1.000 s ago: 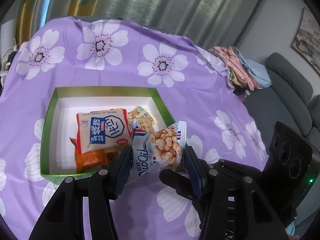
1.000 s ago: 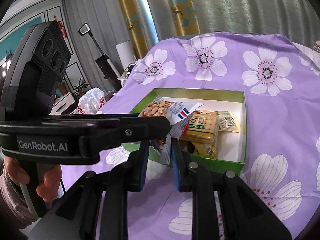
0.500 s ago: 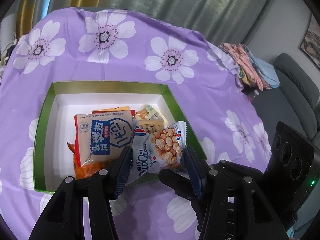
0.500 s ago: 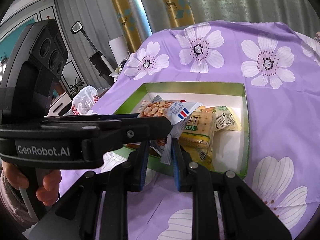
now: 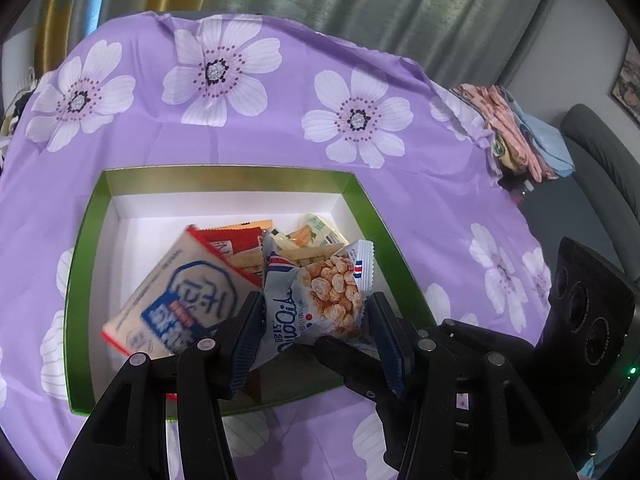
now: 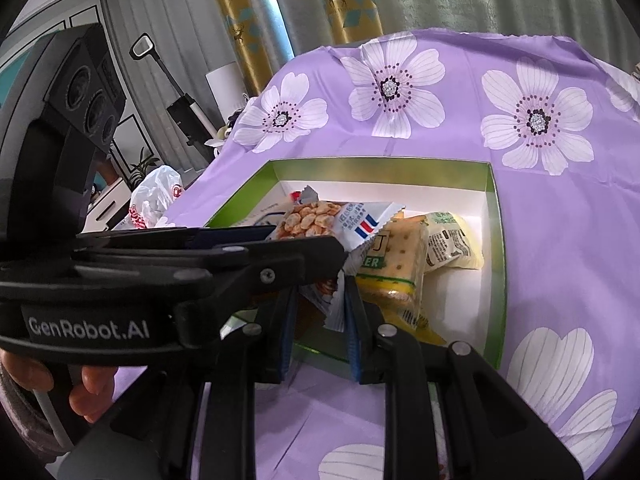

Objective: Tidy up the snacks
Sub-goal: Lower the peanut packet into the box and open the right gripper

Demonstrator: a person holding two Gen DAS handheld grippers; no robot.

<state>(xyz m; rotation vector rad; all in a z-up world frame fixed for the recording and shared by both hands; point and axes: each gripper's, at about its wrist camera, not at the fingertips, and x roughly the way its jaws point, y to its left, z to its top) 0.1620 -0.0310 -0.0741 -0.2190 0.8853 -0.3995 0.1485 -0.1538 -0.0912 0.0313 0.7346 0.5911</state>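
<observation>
A green box (image 5: 224,178) with a white floor sits on the purple flowered cloth and holds several snack packets. My left gripper (image 5: 316,322) is shut on a white peanut packet (image 5: 320,300) and holds it over the box's near right part. My right gripper (image 6: 318,312) is shut on the lower edge of the same packet (image 6: 320,220). A white and blue packet (image 5: 176,300) lies tilted in the box to the left. A cracker pack (image 6: 394,260) and a pale yellow packet (image 6: 452,244) lie in the box too.
The box's green rim (image 6: 494,248) stands up around the snacks. A pile of folded clothes (image 5: 516,132) lies at the table's right edge by a grey sofa (image 5: 600,152). A white plastic bag (image 6: 156,200) and a vacuum (image 6: 184,108) stand beyond the left edge.
Both grippers have carried the peanut packet forward over the box. The white and blue packet has tipped and shifted to the left. Neither grip has changed.
</observation>
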